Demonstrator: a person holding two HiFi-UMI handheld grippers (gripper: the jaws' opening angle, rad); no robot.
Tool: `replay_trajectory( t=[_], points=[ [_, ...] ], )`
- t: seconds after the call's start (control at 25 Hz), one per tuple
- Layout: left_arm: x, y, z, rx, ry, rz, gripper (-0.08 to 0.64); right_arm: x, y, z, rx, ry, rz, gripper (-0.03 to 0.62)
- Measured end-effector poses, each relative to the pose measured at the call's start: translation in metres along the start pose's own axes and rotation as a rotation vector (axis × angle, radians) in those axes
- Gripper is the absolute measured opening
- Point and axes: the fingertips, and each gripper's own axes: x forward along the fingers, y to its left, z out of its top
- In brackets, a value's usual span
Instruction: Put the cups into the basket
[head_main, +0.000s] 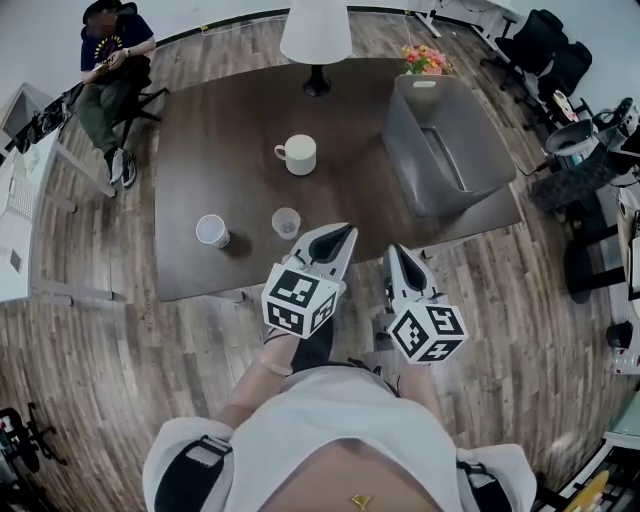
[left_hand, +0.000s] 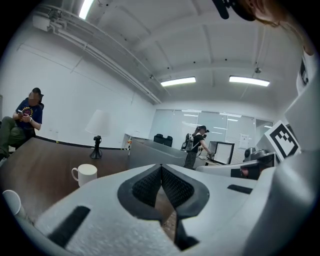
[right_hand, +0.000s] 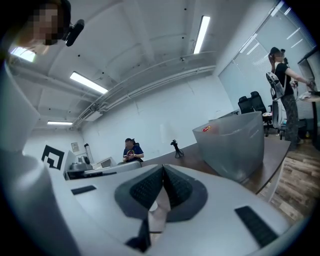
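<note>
Three cups stand on the dark brown table (head_main: 200, 130): a white mug (head_main: 298, 154) near the middle, a white paper cup (head_main: 212, 230) and a clear cup (head_main: 286, 222) closer to the front edge. The grey basket (head_main: 440, 140) sits at the table's right end. My left gripper (head_main: 340, 236) hovers at the front edge just right of the clear cup, its jaws shut and empty. Off the front edge, my right gripper (head_main: 397, 252) is also shut and empty. In the left gripper view the gripper (left_hand: 161, 170) faces the mug (left_hand: 85, 174). In the right gripper view the gripper (right_hand: 162, 170) has the basket (right_hand: 232, 142) to its right.
A white lamp (head_main: 316, 40) and a pot of flowers (head_main: 424, 60) stand at the table's far edge. A person sits on a chair (head_main: 110, 70) at the far left. Office chairs (head_main: 545, 45) and equipment crowd the right side. The floor is wood.
</note>
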Motion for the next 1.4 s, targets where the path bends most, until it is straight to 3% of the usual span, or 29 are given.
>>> replay_trajectory(
  t=[0.44,0.64,0.84,1.0,1.24,1.28,1.4],
  points=[
    [0.07,0.072,0.023,-0.03,-0.018,-0.012,0.011,0.094,-0.023,0.027,-0.008,-0.002,0.018,0.012],
    [0.085,0.084,0.028,-0.038,-0.034,-0.028,0.011,0.114,-0.03,0.034,-0.034,-0.015,0.011,0.012],
    [0.086,0.094,0.025,-0.036,-0.021,-0.002,0.012,0.127,-0.022,0.035,-0.018,-0.026,0.081,0.012],
    [0.071,0.11,0.032,-0.019,-0.037,0.06,0.011,0.146,-0.005,0.032,-0.036,0.007,0.157,0.012],
    [0.043,0.148,0.035,-0.05,-0.066,0.245,0.012,0.17,0.024,0.028,-0.089,0.08,0.321,0.016],
    [0.038,0.153,0.037,-0.052,-0.074,0.275,0.011,0.174,0.028,0.027,-0.101,0.096,0.353,0.034],
    [0.014,0.172,0.037,-0.068,-0.097,0.382,0.011,0.185,0.045,0.014,-0.143,0.179,0.47,0.197]
  ],
)
